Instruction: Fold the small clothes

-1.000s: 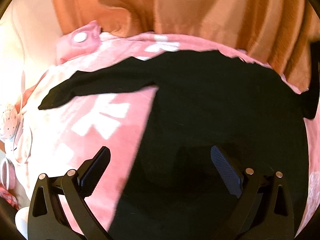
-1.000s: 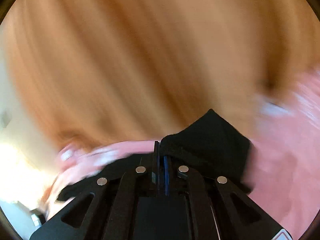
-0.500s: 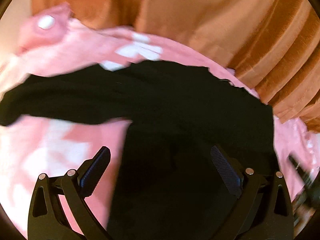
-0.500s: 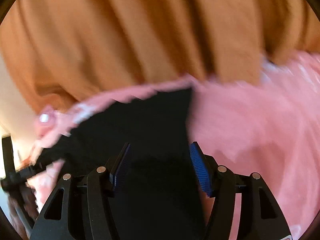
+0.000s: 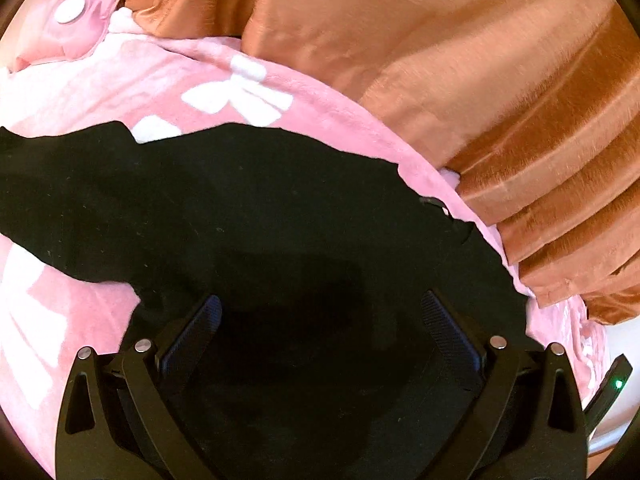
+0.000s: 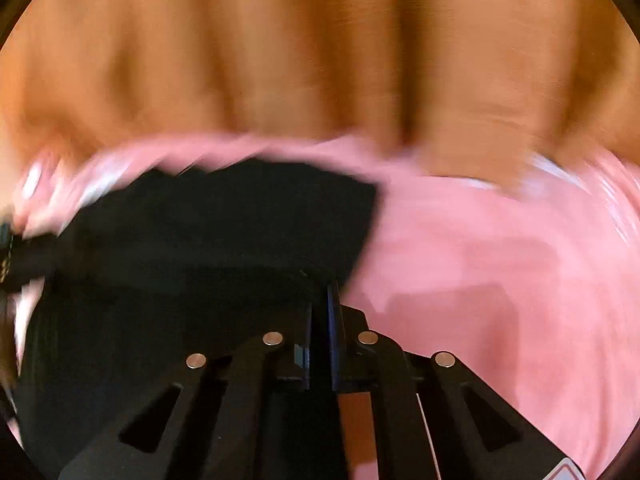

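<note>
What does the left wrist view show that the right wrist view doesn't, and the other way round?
Only the left view shows the open left gripper over the black garment, a sleeve stretched left, white bows on the pink blanket, and a pink pillow. Only the right view, blurred, shows the right gripper shut at the garment's right edge. Both show garment, blanket and orange curtain.
</note>
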`<state>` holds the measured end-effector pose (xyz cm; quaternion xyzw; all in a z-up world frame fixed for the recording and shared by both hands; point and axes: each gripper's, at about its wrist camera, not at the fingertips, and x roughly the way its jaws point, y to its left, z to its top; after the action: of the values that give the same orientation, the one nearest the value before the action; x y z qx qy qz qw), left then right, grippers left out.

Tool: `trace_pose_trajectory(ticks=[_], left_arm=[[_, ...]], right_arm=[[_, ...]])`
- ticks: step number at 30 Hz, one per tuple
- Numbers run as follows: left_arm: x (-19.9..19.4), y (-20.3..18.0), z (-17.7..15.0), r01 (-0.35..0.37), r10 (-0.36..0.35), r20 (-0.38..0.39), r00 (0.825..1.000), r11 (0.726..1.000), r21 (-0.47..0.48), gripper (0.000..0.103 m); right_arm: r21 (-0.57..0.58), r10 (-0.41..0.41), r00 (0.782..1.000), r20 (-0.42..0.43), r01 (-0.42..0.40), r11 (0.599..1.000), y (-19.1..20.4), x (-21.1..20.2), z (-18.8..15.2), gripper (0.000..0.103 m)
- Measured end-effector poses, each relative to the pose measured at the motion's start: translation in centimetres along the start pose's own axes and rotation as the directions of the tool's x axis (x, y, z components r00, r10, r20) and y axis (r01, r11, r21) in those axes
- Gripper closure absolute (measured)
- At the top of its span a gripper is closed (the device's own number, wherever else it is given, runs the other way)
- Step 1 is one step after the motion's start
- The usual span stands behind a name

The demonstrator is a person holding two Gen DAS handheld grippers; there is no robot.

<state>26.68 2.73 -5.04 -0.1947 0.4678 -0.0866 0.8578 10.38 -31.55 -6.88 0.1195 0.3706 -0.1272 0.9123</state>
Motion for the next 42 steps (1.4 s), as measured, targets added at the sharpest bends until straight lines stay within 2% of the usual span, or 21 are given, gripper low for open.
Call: trace_pose_trajectory(ticks=[2, 5, 6, 11, 15, 16, 17, 20, 24, 25, 28, 30, 32, 33, 34, 36, 38, 39, 40, 41, 42], left_arm=[[1.0, 0.0, -0.5, -0.012, 0.013, -0.023, 1.000, 1.000, 0.006, 0.006], [1.4, -0.3, -0.9, -0.042, 0.042, -0.011, 0.999, 0.999, 0.028, 0.006], [1.4, -0.5, -0.9, -0.036, 0.037, -0.009, 0.999, 0.999, 0.034, 0.006], [2.2, -0.8, -0.6, -0.078, 0.078, -0.010, 0.997, 0.996, 0.046, 0.006], [2.6, -1.6, -1.0, -0.131, 0.131, 0.006, 0.991, 0.985, 0.109, 0.007], [2.2, -1.5, -1.1, -0.136, 0.136, 0.009, 0.991, 0.983, 0.124, 0.010], [1.8, -1.1, -1.0, -0.134, 0.133, 0.011, 0.991, 0.983, 0.129, 0.011], [-0.8, 2.0, -0.7, -0.126, 0.121, 0.051, 0.991, 0.986, 0.109, 0.011], [-5.7, 10.0, 0.8, -0.200, 0.196, 0.118, 0.973, 0.979, 0.026, 0.009], [-7.1, 12.9, 1.4, -0.242, 0.242, 0.137, 0.961, 0.970, -0.019, 0.008], [-10.5, 21.6, 2.8, -0.335, 0.369, 0.141, 0.919, 0.918, -0.213, 0.008], [-12.7, 27.8, 3.0, -0.343, 0.420, 0.121, 0.899, 0.850, -0.401, 0.008], [-13.6, 31.8, 2.9, -0.334, 0.441, 0.091, 0.893, 0.785, -0.522, 0.008], [-13.7, 33.5, 2.9, -0.313, 0.432, 0.083, 0.898, 0.759, -0.571, 0.008], [-13.5, 34.2, 3.0, -0.296, 0.421, 0.083, 0.903, 0.752, -0.589, 0.008], [-13.4, 34.2, 3.8, -0.305, 0.433, 0.090, 0.897, 0.753, -0.583, 0.009], [-12.6, 33.3, 4.9, -0.320, 0.434, 0.092, 0.896, 0.776, -0.544, 0.022], [-12.3, 32.9, 5.3, -0.338, 0.445, 0.090, 0.891, 0.783, -0.522, 0.047], [-11.7, 32.2, 5.9, -0.339, 0.434, 0.093, 0.896, 0.803, -0.490, 0.079], [-11.4, 31.6, 6.6, -0.319, 0.403, 0.090, 0.911, 0.826, -0.464, 0.093], [-11.4, 30.9, 7.3, -0.291, 0.369, 0.094, 0.925, 0.844, -0.449, 0.098]], right_arm=[[0.117, 0.055, 0.996, -0.068, -0.047, 0.992, -3.7, 1.1, -1.0, 0.099], [0.122, 0.086, 0.994, -0.070, -0.077, 0.989, -4.0, 0.8, -1.7, 0.094], [0.130, 0.095, 0.994, -0.049, -0.088, 0.988, -3.7, 0.1, -1.5, 0.090], [0.110, 0.127, 0.988, 0.088, -0.136, 0.985, -1.1, -2.9, -0.5, 0.088], [0.023, 0.092, 0.995, -0.042, -0.091, 0.996, 0.9, 1.5, -0.5, 0.088], [0.018, 0.050, 0.996, -0.071, -0.048, 0.999, 0.4, 2.9, -0.8, 0.095], [0.036, 0.060, 0.997, -0.056, -0.058, 0.998, 0.0, 2.5, -0.9, 0.095], [0.041, 0.013, 1.000, -0.011, -0.012, 0.999, 0.8, -0.5, -1.0, 0.087], [-0.123, -0.017, 0.998, 0.064, 0.025, 0.992, 3.9, -5.5, -3.4, 0.077], [-0.154, -0.001, 0.998, 0.063, 0.011, 0.988, 4.8, -6.3, -4.3, 0.070], [-0.192, 0.033, 0.999, 0.038, -0.025, 0.981, 7.0, -7.6, -6.9, 0.063], [-0.186, 0.068, 0.998, 0.009, -0.065, 0.980, 8.2, -8.1, -8.5, 0.063], [-0.175, 0.114, 0.993, -0.020, -0.116, 0.978, 9.7, -8.6, -10.2, 0.063], [-0.175, 0.126, 0.992, -0.026, -0.129, 0.976, 10.3, -8.9, -10.6, 0.063], [-0.179, 0.139, 0.990, -0.033, -0.142, 0.974, 11.1, -9.1, -11.1, 0.063], [-0.187, 0.163, 0.985, -0.050, -0.170, 0.968, 12.4, -9.4, -11.9, 0.062], [-0.201, 0.181, 0.982, -0.062, -0.190, 0.961, 13.5, -9.8, -12.5, 0.062], [-0.206, 0.186, 0.980, -0.065, -0.195, 0.959, 13.9, -10.1, -12.8, 0.062], [-0.211, 0.193, 0.979, -0.064, -0.202, 0.956, 14.1, -10.4, -13.0, 0.061], [-0.213, 0.196, 0.979, -0.062, -0.205, 0.955, 14.2, -10.9, -13.1, 0.061], [-0.212, 0.199, 0.978, -0.059, -0.207, 0.955, 14.1, -11.1, -13.2, 0.061]])
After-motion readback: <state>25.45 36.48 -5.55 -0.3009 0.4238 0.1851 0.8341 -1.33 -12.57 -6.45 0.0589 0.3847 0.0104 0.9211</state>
